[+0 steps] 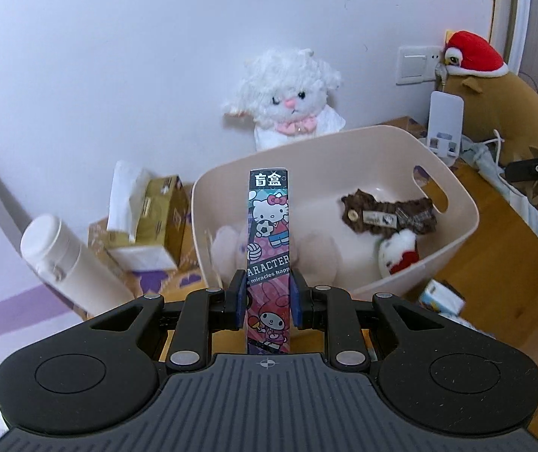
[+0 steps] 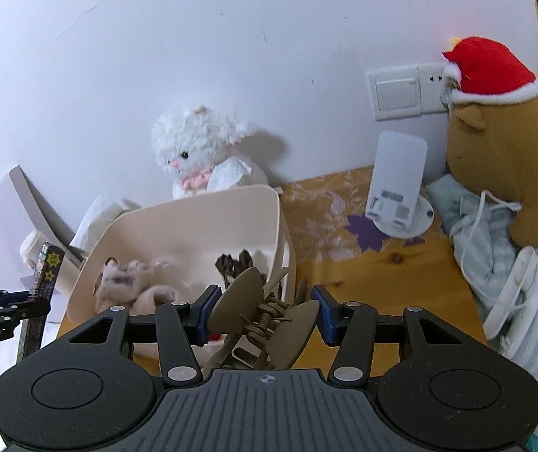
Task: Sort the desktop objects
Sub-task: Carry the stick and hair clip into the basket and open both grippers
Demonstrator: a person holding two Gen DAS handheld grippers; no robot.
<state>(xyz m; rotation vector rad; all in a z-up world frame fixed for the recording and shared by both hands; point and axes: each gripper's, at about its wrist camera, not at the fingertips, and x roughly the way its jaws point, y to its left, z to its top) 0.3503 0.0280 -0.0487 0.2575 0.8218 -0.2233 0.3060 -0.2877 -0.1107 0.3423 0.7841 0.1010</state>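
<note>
Bin (image 1: 453,233) position decides the coming move: the beige tub lies straight ahead of and below both grippers, its open mouth tilted toward them, so either load only needs to go forward and down over the near rim.

In the left wrist view the left gripper (image 1: 268,297) clamps a narrow printed box (image 1: 269,241) by its two flat sides. The box's long axis runs straight forward along the fingers, so its far end already points into the tub's mouth. In the right wrist view the right gripper (image 2: 264,314) stands partly open around an olive hair claw clip (image 2: 265,312), whose two shells splay out sideways against the blue pads; it sits just short of the tub's near right corner. By my reading the two hands are about equally near.

Soft toys and a brown furry piece (image 1: 389,214) already lie inside. A white plush lamb (image 2: 197,150) stands behind the tub against the wall, a tissue pack (image 1: 148,222) and a white bottle (image 1: 65,260) to its left, a phone stand (image 2: 397,188) to its right.

Each gripper body hides the tub's near rim, the clip's teeth are cut off below, and the toys inside are blurred.
</note>
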